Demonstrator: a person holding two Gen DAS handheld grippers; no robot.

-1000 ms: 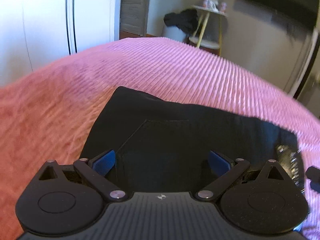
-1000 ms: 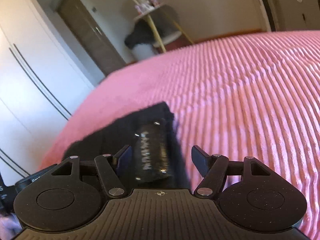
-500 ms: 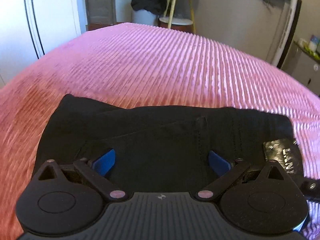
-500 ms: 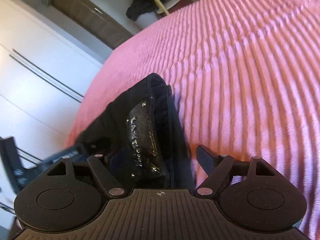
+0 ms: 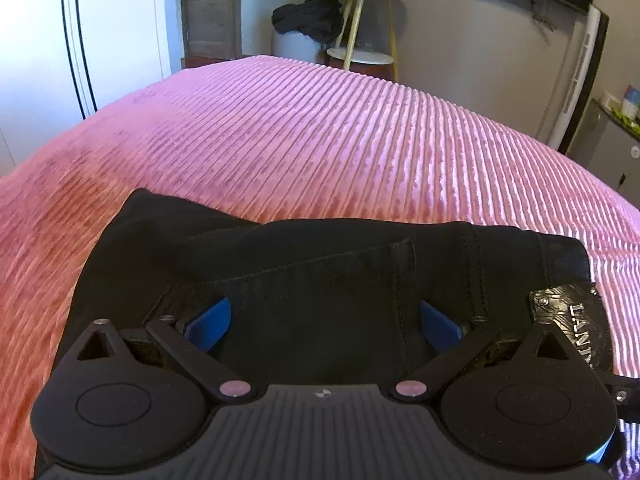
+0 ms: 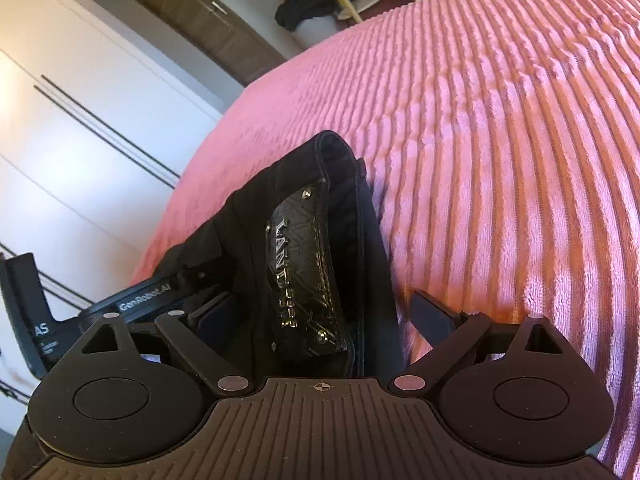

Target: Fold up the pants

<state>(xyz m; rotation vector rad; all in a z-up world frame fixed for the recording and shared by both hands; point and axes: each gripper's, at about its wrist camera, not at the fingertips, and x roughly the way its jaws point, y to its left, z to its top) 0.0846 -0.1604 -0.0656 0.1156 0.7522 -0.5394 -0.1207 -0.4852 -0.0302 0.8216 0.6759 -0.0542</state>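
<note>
The black pants (image 5: 320, 264) lie folded in a compact block on the pink ribbed bedspread (image 5: 360, 140). A black brand patch (image 5: 572, 320) sits on the waistband at the right end. My left gripper (image 5: 324, 320) is open, its blue pads spread wide over the pants' near edge. My right gripper (image 6: 320, 312) is open, low over the waistband end of the pants (image 6: 320, 184), with the brand patch (image 6: 304, 268) between its fingers. The left gripper's body (image 6: 148, 300) shows at the left of the right wrist view.
The bedspread (image 6: 500, 140) stretches far and right of the pants. Beyond the bed stand a white wardrobe (image 5: 40, 60), a wooden door (image 5: 212, 4), a small round side table (image 5: 368, 20) and a dark garment heap (image 5: 308, 16) on a pale bin.
Both cameras have tilted and shifted over the folded pants; the right gripper has come closer to the waistband patch. Both grippers stay open and the pants lie in the same place.
</note>
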